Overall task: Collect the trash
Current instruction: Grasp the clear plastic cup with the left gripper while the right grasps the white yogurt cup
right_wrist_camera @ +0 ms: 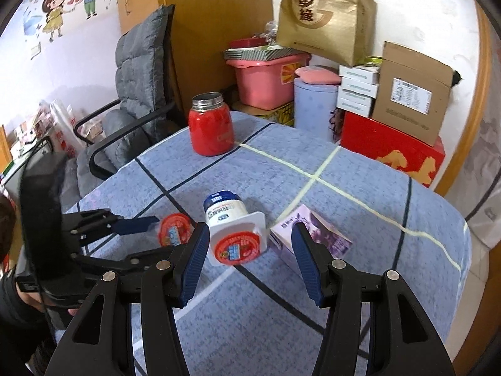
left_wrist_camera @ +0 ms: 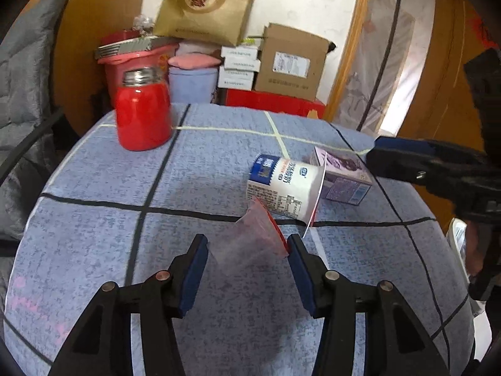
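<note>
left gripper (left_wrist_camera: 247, 250): jaws stood apart, low over the table; a clear cup sat in the gap between the pads, touching neither as far as could be seen. In the right wrist view the same gripper (right_wrist_camera: 147, 230) came in from the left side.
right gripper (right_wrist_camera: 249, 257): jaws stood apart, nothing clamped; the yogurt cup's foil end sat between the tips. In the left wrist view its body (left_wrist_camera: 438, 169) reached in from the right, tips just past the carton; the gap there could not be told.
clear cup (left_wrist_camera: 250, 244): see-through plastic, red rim, tipped on its side. Its red printed face (right_wrist_camera: 173, 230) showed in the right wrist view, right by the left gripper's blue pad.
yogurt cup (left_wrist_camera: 285, 188): white with blue label, lying on its side, mid table, touching or just beside the clear cup. Red foil lid (right_wrist_camera: 235, 246) faced the right wrist camera.
purple carton (left_wrist_camera: 344, 175): small box lying flat, just behind the yogurt cup, touching it; also seen (right_wrist_camera: 316, 235) by the right pad.
table (left_wrist_camera: 219, 163): blue cloth with dark and pale grid lines.
red jar (left_wrist_camera: 142, 116): upright, metal neck, far left part of the table, well apart from the trash.
background: brown paper bag (right_wrist_camera: 325, 15), cardboard box (right_wrist_camera: 410, 94), pink bin (right_wrist_camera: 266, 78), grey padded chair (right_wrist_camera: 137, 78).
</note>
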Available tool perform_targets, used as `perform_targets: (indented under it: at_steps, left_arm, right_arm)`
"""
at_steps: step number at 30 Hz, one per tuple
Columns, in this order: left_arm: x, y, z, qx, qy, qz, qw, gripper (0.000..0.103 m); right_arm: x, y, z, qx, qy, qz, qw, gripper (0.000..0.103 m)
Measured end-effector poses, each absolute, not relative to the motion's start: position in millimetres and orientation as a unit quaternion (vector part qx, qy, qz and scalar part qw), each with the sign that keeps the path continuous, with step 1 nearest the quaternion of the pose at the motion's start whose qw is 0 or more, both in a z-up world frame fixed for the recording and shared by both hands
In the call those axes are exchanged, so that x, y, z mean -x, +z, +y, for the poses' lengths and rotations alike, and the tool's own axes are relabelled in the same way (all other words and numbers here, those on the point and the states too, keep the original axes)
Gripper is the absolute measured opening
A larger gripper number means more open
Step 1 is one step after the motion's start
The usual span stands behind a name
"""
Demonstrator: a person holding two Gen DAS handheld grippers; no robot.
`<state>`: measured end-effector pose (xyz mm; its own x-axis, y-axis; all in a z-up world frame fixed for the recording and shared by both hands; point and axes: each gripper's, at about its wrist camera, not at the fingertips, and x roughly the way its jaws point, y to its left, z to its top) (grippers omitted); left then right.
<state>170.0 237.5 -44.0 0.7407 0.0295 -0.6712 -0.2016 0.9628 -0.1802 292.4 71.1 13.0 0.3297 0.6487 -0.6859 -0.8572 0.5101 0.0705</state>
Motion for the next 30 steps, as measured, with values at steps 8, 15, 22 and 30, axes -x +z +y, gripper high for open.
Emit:
perform_targets:
  at_steps: [8,15,22,30]
  left_arm:
    - [-137,-35,256,0.148,0.09,0.332,0.927,0.052]
    - [-118,-31,264,0.16,0.093,0.32,0.929,0.052]
    - [-112,-36,273,0.173,0.095,0.319,0.927,0.052]
    - [-107,-34,267,0.171,0.09,0.317,0.928,0.052]
  right_arm:
    - [-294,9,123,0.242,0.501,0.337,0.759,0.055]
    - [-299,-17,176,0.35,0.498,0.364,0.705,0.055]
    - [-310,-39,198,0.379,0.469,0.411,0.683,0.052]
    - [-313,-7,167,0.311,0.474,0.406,0.717,0.05]
